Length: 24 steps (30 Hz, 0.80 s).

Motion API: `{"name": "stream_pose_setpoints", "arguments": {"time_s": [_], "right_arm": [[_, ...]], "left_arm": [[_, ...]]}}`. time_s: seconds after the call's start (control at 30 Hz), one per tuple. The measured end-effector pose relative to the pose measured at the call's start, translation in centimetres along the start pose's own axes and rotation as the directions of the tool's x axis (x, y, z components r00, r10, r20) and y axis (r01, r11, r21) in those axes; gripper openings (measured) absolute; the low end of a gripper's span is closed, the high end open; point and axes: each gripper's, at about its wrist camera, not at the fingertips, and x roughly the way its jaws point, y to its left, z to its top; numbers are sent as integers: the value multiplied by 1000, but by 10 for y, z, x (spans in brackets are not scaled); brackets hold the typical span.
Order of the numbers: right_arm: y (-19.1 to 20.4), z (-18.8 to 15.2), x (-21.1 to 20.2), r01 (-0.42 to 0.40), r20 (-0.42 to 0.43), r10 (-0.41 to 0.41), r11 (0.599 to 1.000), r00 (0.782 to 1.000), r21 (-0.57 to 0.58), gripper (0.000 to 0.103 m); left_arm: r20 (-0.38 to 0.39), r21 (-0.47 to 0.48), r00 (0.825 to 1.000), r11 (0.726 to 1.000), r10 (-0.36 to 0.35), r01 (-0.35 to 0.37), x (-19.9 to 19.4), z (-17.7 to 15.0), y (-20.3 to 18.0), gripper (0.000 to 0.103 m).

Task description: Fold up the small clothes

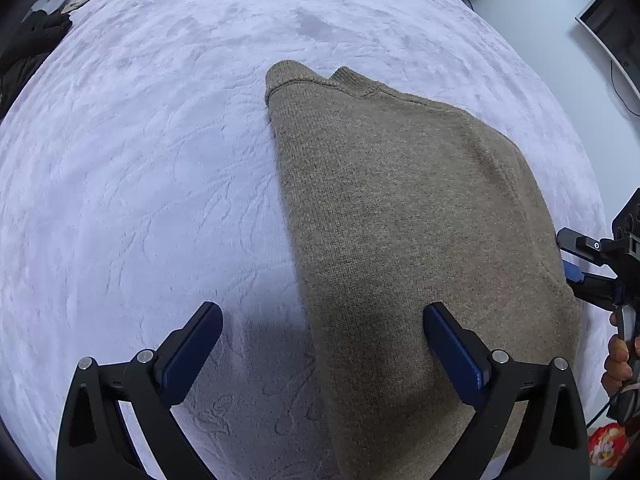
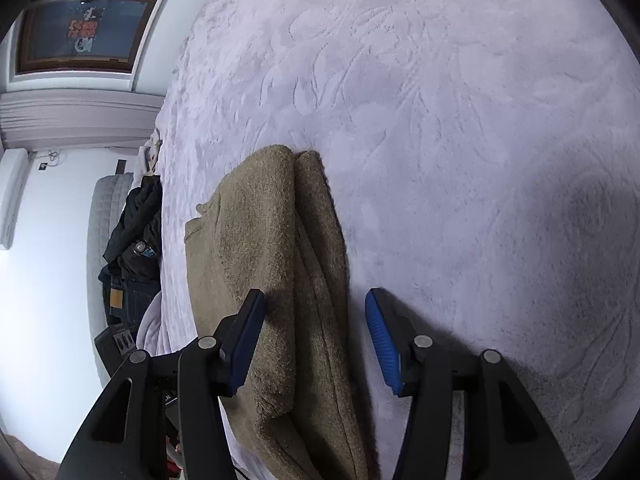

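1. Knitwear first: we see a brown knitted sweater (image 1: 420,220) lying on a pale lilac plush blanket (image 1: 140,160) that covers the bed. It is folded lengthwise into a long panel, with the ribbed neckline at the far end in the left wrist view.

2. We judge the fold to be partly done. In the right wrist view the sweater (image 2: 272,264) shows stacked layers along one long edge, so a crosswise fold probably remains.

3. Our left gripper (image 1: 324,344) stands with its jaws wide apart and empty. One blue pad hangs over the near end of the knit, the other over bare blanket. We read this as a straddle of the sweater's long edge, ready either to pinch it or to smooth it.

4. Our right gripper (image 2: 316,332) has its jaws partly open, with the layered edge of the sweater between them but neither pad pressing on it. We take this as a let-go, or a hover, at that edge. In the left wrist view the same tool enters at the right margin, held by a hand (image 1: 618,364).

5. Laying the garment flat on the soft blanket keeps the layers from sliding, which suits a thick knit.

6. Writing: a dark framed poster (image 2: 84,32) on the wall bears orange letters too small for us to read. A red packet (image 1: 608,446) below the bed edge has print we cannot make out. Dark clothes (image 2: 136,232) are piled beside the bed, and we cannot read the tan patch on the jeans.
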Motion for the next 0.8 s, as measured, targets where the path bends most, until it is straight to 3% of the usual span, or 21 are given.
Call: {"name": "stream_pose_setpoints", "arguments": {"time_s": [0.07,0.47,0.57,0.63,0.7,0.8], "right_arm": [[-2,-2,0,-5,-10,5,1000,1000,-10,62],[-1,6,17,-26,-72,23,999,997,-39,65],[-4,9,18,-40,-85,36,998,996,-42,65],[-3,11,20,-52,-96,47,998,994,-45,65],[-3,14,22,-73,-110,67,996,992,-51,65],[1,21,29,-102,-148,89,991,985,-82,65]], "left_arm": [[1,2,1000,1000,1,-1,0,0,0,101],[-8,-7,1000,1000,-15,15,4,0,-1,101],[-34,-17,997,997,-74,73,8,1,1,101],[-71,-43,981,984,-178,175,11,0,5,101],[-105,-57,952,957,-288,283,13,-1,9,101],[-135,-23,921,931,-364,365,13,-4,7,101]]}}
